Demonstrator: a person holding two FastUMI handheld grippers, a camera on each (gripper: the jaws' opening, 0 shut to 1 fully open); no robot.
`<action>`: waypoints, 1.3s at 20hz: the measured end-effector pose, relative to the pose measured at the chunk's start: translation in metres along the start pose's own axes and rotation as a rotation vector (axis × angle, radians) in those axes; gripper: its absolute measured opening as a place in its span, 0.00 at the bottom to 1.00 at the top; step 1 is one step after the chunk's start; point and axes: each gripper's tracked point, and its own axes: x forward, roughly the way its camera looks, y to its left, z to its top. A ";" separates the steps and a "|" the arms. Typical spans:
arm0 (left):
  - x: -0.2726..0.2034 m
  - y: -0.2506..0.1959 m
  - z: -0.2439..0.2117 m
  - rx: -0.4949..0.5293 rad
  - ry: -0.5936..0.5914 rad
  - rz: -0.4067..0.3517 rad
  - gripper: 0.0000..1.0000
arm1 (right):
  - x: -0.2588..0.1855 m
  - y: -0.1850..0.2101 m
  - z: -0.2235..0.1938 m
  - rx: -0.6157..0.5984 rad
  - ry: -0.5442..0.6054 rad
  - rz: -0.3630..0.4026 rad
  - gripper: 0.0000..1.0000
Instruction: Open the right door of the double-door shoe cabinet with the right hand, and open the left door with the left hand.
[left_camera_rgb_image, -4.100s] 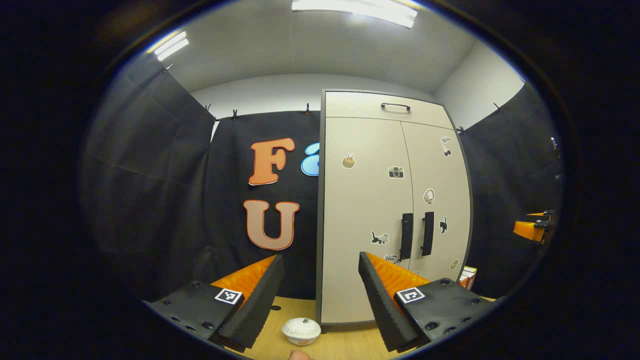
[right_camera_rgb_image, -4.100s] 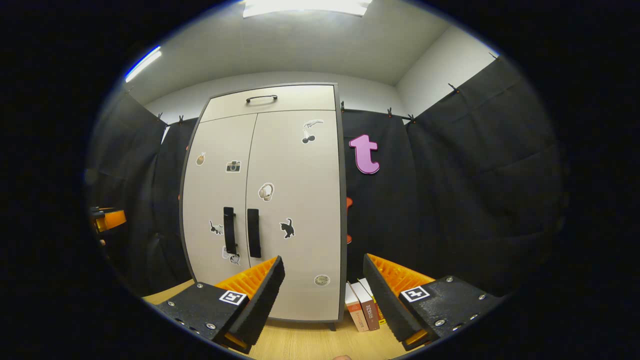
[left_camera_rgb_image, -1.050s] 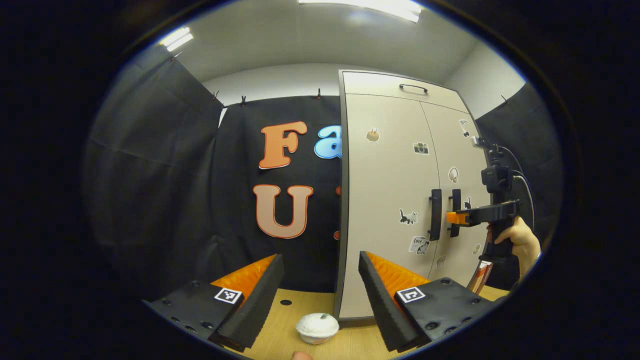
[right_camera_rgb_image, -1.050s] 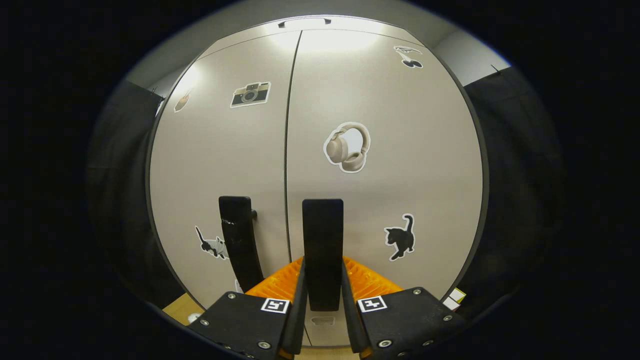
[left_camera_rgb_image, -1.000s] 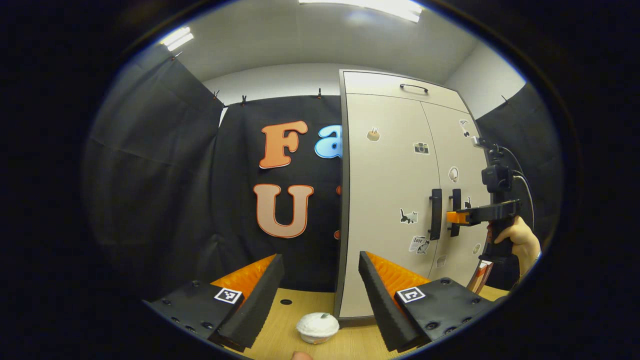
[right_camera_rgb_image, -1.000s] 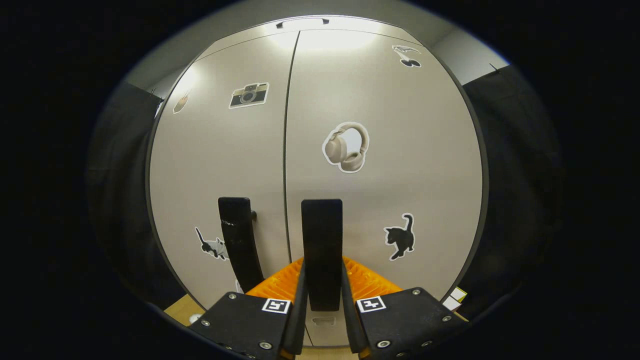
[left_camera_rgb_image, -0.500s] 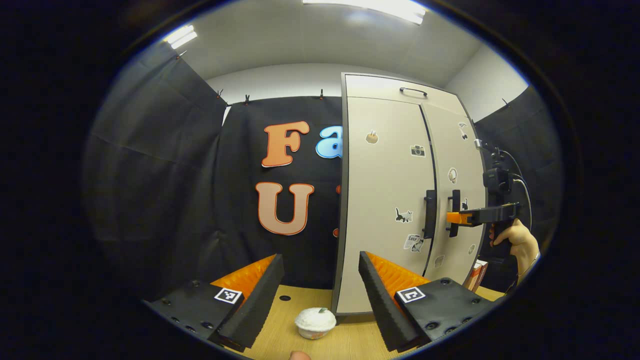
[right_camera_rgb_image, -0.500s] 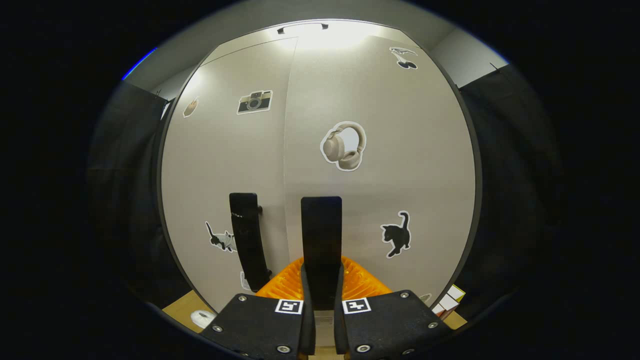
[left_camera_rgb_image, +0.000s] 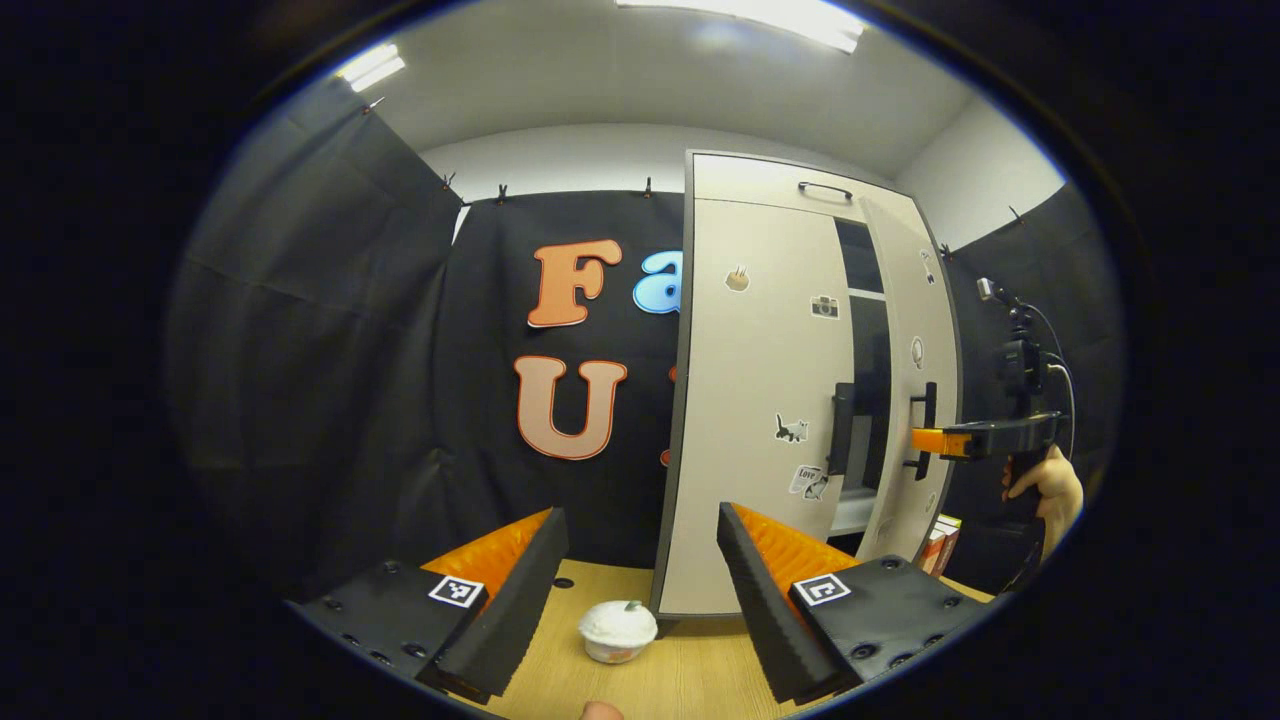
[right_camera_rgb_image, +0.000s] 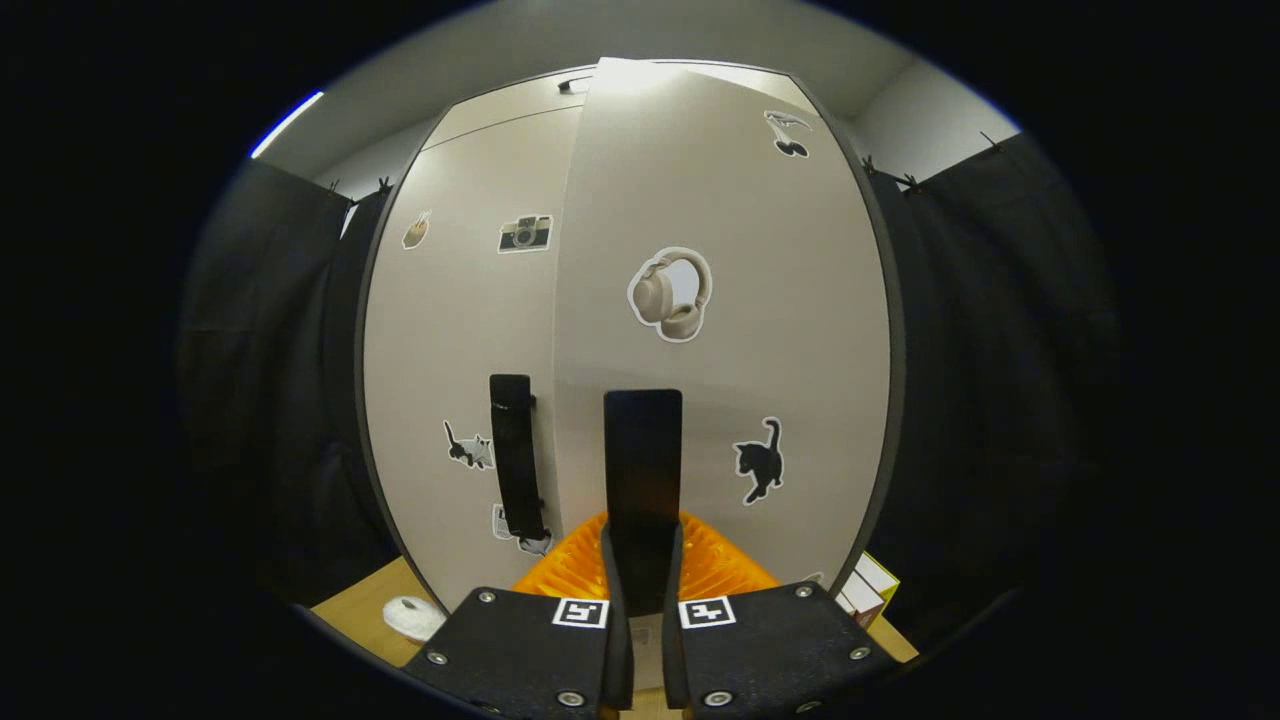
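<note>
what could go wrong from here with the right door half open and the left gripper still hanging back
The right gripper is shut on the right door handle near its lower end, so the hold may slip as the right door swings out.

The books beside the cabinet sit close to the door's path and might be clipped.

The left gripper is open, apart from the left door handle; reaching in low could knock the white cup.

left gripper view faces the cabinet (left_camera_rgb_image: 760, 400) from farther back; right gripper view sits close against its doors.
</note>
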 end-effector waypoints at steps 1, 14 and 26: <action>-0.001 -0.001 -0.001 0.004 0.004 -0.001 0.96 | -0.001 0.000 -0.001 0.001 0.007 0.008 0.11; -0.018 -0.048 0.000 0.029 0.003 -0.067 0.96 | -0.023 -0.024 0.001 -0.021 -0.017 -0.023 0.06; -0.024 -0.098 0.014 0.059 -0.022 -0.131 0.95 | -0.042 -0.075 0.005 -0.008 -0.046 -0.227 0.00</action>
